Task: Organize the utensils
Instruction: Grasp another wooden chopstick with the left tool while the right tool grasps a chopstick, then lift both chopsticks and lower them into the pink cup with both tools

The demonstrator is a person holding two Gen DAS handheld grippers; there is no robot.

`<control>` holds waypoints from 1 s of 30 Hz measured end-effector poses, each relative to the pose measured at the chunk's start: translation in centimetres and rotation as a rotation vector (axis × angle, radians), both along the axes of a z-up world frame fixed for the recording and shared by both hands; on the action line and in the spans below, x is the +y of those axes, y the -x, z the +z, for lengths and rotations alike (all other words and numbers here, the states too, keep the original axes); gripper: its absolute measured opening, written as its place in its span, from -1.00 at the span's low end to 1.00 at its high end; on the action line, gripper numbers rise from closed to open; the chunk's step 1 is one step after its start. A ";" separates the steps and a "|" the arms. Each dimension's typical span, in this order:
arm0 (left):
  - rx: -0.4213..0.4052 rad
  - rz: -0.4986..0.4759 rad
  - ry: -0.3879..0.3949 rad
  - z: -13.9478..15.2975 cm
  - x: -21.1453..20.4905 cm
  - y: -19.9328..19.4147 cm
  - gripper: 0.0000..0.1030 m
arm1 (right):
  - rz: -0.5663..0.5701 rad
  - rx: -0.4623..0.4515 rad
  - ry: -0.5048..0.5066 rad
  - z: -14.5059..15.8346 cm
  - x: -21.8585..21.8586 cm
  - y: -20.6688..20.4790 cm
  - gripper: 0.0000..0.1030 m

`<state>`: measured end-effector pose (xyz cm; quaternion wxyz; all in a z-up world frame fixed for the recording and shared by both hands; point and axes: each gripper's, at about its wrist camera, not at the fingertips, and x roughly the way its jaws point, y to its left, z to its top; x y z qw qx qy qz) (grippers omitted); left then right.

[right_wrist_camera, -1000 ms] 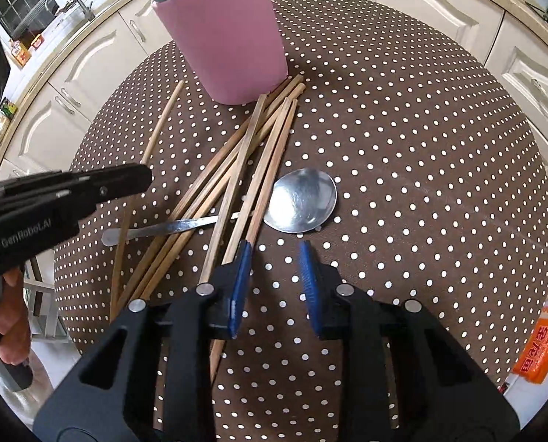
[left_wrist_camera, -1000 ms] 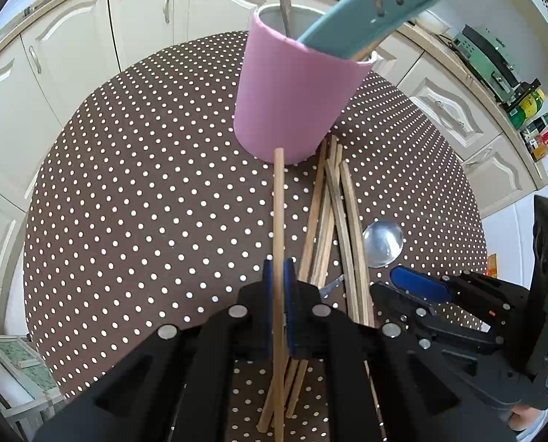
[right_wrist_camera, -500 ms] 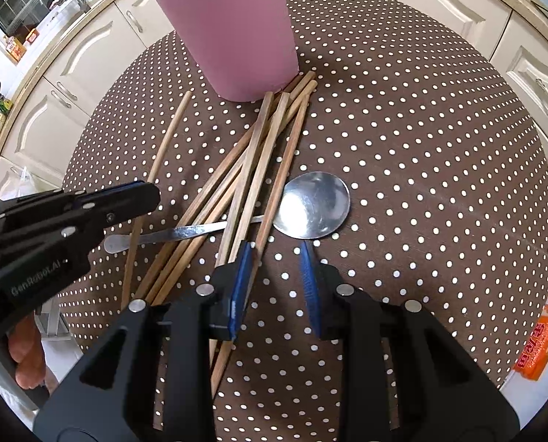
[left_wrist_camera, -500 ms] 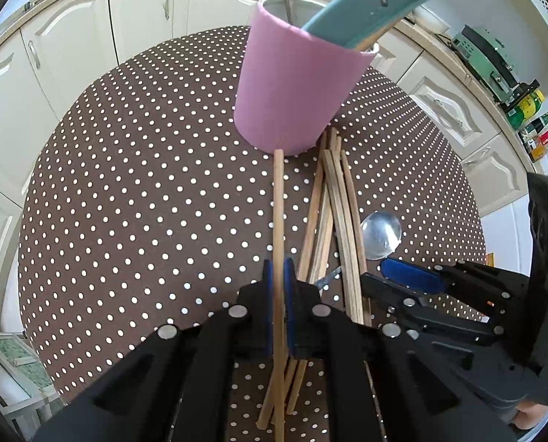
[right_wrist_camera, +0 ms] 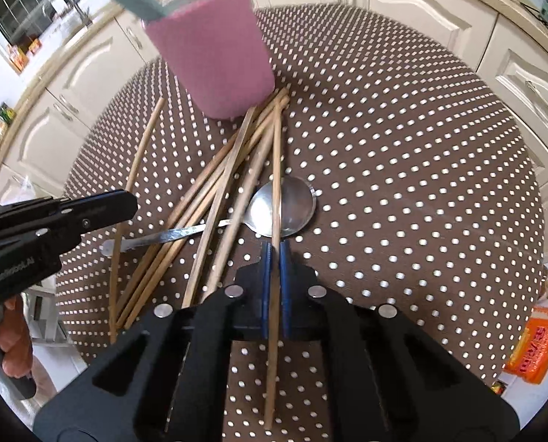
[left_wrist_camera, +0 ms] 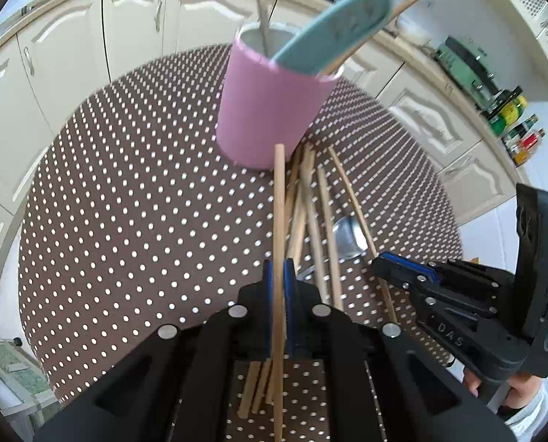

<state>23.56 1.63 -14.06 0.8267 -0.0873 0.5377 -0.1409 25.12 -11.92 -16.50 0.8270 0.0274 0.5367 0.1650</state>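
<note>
Two chopsticks are in hand at this moment, one per gripper, so the step under way looks like lifting sticks out of the loose pile for the pink cup (left_wrist_camera: pixel 274 110), which stands at the far side of the dotted tablecloth (left_wrist_camera: pixel 126 202).

The left gripper (left_wrist_camera: pixel 278 276) is closed almost fully, its blue pads clamped on a single wooden chopstick (left_wrist_camera: pixel 279 213) whose far tip reaches toward the base of the cup. The right gripper (right_wrist_camera: pixel 275 258) is likewise pinched tight on another chopstick (right_wrist_camera: pixel 275 169), which runs over the bowl of the metal spoon (right_wrist_camera: pixel 288 210) toward the cup.

The remaining chopsticks (right_wrist_camera: pixel 207 199) lie fanned on the cloth left of the right gripper, crossing the spoon's handle, their far ends gathered against the cup. A teal spatula (left_wrist_camera: pixel 340 22) and some sticks already stand inside it.

Next, each held stick probably needs raising clear of the pile, tipping upright and lowering into the cup's mouth. The spatula leans across the right of the opening, so the freer left side seems the better entry.
</note>
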 end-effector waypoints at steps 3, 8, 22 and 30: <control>-0.038 -0.007 0.023 1.6 0.3 0.6 -0.89 | -0.011 -0.062 -0.085 1.6 -0.9 0.6 -0.90; -0.122 0.000 0.025 4.5 1.1 1.8 -0.89 | -0.033 -0.169 -0.199 3.8 -2.1 1.4 -0.90; -0.475 0.148 0.083 14.0 5.6 4.1 -0.89 | -0.042 -0.522 -0.245 11.5 -4.4 3.6 -0.90; -0.651 0.232 0.086 18.7 6.3 3.1 -0.89 | -0.095 -0.713 -0.256 13.5 -3.4 1.7 -0.90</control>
